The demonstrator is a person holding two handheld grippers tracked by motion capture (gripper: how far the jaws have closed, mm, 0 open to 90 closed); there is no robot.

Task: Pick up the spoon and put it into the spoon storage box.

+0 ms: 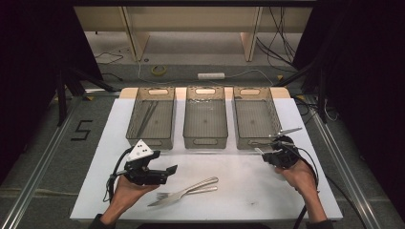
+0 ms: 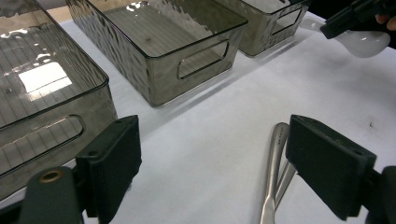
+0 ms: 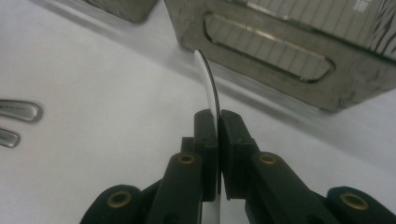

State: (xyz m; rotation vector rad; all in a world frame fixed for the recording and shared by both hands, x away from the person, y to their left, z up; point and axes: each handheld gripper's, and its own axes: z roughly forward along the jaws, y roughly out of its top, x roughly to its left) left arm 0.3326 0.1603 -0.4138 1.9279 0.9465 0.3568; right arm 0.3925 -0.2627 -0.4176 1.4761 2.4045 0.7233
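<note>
The right gripper (image 1: 281,143) clamps what looks like a spoon (image 3: 208,88) near the table's (image 1: 248,191) right edge, by the right bin (image 1: 254,120). The left gripper (image 1: 168,171) gapes beside two forks (image 1: 184,190) near the front edge.

White table (image 1: 229,191); three bins (image 1: 205,119); two forks (image 1: 184,191)

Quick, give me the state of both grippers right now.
Left gripper: open, holding nothing, jaws spread above the forks.
Right gripper: closed on a thin metal utensil, seen edge-on near the right bin.
</note>
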